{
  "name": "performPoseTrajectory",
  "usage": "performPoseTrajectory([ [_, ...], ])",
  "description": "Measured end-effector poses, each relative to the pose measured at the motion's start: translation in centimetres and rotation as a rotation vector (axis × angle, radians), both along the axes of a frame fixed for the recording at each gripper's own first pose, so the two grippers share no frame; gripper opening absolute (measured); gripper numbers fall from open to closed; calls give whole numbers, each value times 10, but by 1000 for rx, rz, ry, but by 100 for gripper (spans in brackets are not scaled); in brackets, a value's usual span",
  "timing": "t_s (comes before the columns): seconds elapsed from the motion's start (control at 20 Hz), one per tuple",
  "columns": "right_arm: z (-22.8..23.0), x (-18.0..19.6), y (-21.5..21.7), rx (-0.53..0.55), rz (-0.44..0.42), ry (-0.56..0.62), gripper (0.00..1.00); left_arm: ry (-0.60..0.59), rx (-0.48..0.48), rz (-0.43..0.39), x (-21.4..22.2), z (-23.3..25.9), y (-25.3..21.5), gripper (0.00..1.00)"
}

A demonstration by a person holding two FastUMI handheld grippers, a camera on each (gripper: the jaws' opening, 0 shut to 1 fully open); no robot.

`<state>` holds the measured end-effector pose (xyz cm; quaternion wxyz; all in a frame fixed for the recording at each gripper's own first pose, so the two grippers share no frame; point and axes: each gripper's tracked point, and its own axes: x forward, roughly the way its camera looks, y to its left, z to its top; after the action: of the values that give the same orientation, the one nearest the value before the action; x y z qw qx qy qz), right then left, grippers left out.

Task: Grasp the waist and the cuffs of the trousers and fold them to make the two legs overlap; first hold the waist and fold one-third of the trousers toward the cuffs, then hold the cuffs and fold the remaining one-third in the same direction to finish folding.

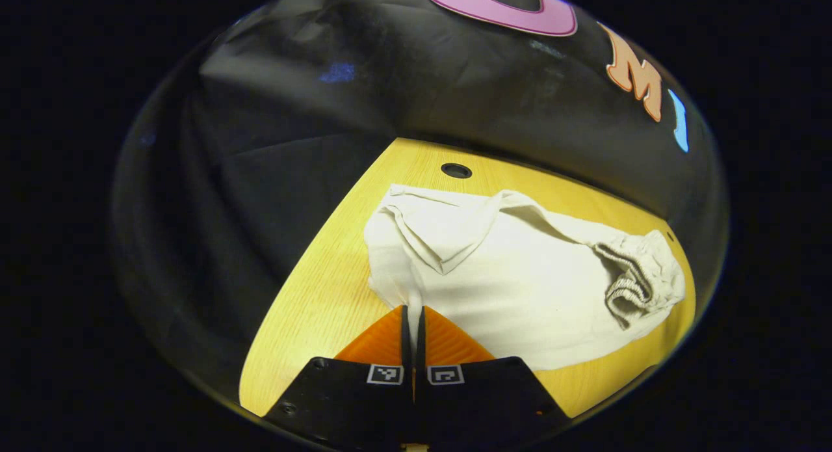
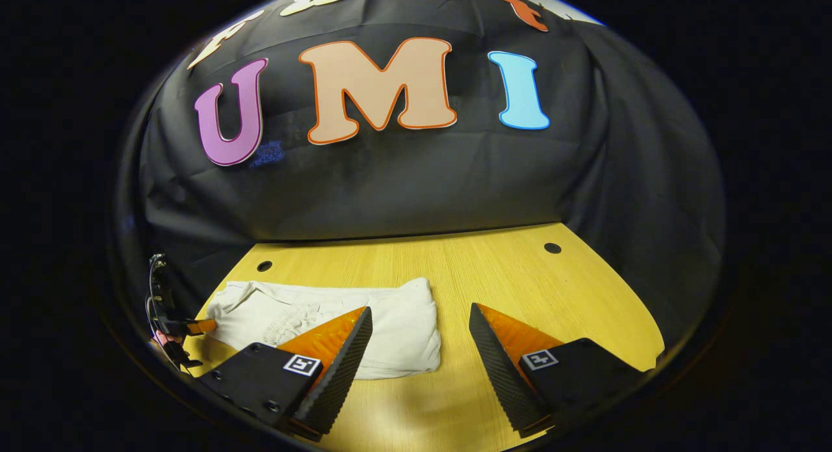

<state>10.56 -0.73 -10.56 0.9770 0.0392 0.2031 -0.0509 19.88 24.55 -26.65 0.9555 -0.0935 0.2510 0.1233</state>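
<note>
While pinched: 1 trousers (image 1: 520, 289), 2 tools

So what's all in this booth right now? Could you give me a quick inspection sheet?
Surface: wooden table with small round holes.
Job's things: white trousers lying partly folded and rumpled on the table, gathered waistband at one end.
Clutter: nothing seen.
Grippers: left gripper shut on a pinch of the trousers' cloth at the near edge; right gripper open, raised over the table, holding nothing, with the trousers under its one finger.
Cables: thin dark wires on the other gripper at the edge of the right gripper view.
Surroundings: black cloth wall behind the table.
</note>
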Motion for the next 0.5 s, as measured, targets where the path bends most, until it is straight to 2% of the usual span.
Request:
performPoseTrajectory([
  [0.15,1,-1,-4,16,4,-5,96,-42,-28,12,4,10,-6,0],
  [0.2,0,-2,-5,21,6,-4,92,-62,-38,7,7,17,-10,0],
  [0.25,0,-4,-8,26,10,-3,97,-78,-43,-3,9,26,-17,0],
  [0.3,0,-3,-12,29,12,-4,92,-96,-39,-11,9,35,-25,0],
  [0.35,1,-3,-14,33,16,-6,96,-114,-38,-25,11,47,-35,0],
  [0.5,1,-6,-26,44,27,-11,96,-160,-48,-57,16,77,-69,0],
])
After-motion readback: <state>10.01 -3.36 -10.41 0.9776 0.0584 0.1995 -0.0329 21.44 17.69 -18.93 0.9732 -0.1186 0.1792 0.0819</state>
